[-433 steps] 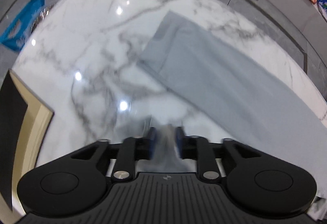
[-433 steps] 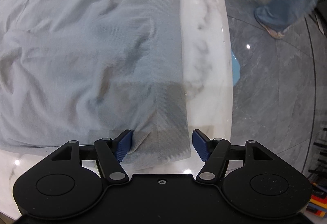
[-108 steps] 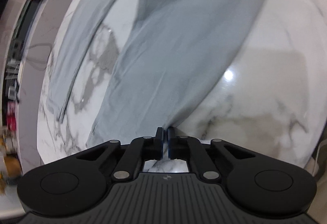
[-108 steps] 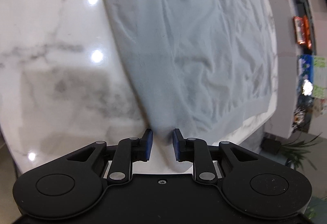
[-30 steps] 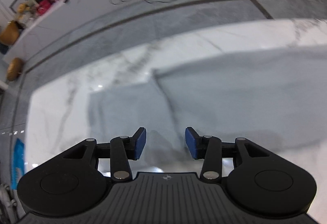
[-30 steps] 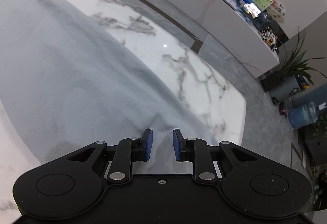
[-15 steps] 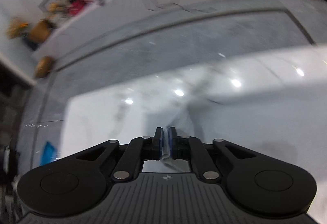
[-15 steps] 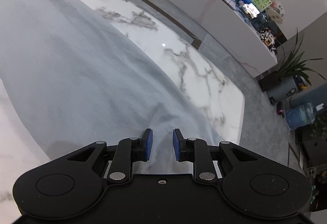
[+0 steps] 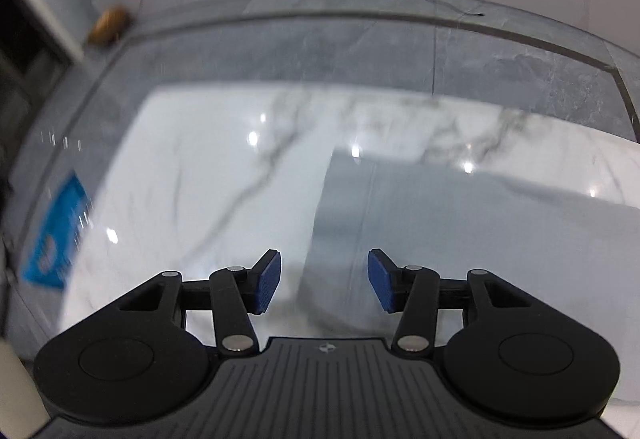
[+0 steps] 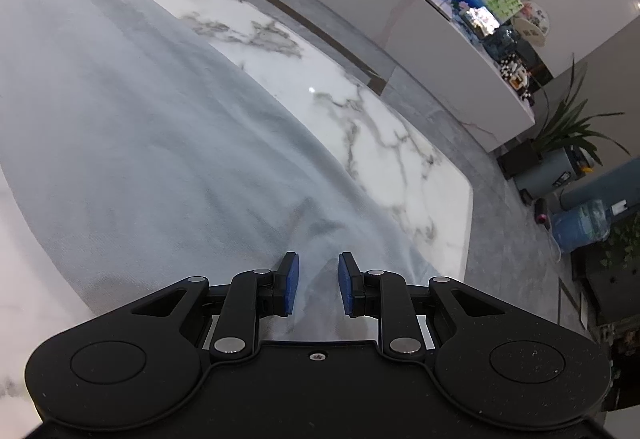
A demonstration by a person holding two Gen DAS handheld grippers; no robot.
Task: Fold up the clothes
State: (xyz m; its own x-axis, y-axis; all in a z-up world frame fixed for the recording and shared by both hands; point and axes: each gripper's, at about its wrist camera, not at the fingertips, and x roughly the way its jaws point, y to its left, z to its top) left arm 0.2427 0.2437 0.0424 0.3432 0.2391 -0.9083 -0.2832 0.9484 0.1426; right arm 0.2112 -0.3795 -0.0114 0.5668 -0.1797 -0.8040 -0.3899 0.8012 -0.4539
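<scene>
A light grey garment [image 10: 132, 127] lies flat on the white marble table [image 10: 384, 143]. In the right wrist view it fills the left and middle, and a raised ridge of it runs up between the blue pads [image 10: 289, 289]. My right gripper [image 10: 318, 289] is shut on that ridge near the garment's corner. In the left wrist view the garment [image 9: 460, 223] covers the right half, with its straight edge running down between my fingers. My left gripper [image 9: 324, 281] hangs open just above that edge and holds nothing.
A blue packet [image 9: 56, 231] lies on the grey floor left of the table. A long white counter [image 10: 440, 51] with a cable, an orange device and clutter stands beyond it. A potted plant [image 10: 568, 135] and a water bottle [image 10: 584, 225] stand at the right.
My left gripper was shut on the cloth half a second ago and has now let it go and opened wide. The right gripper keeps its hold and has barely moved.
</scene>
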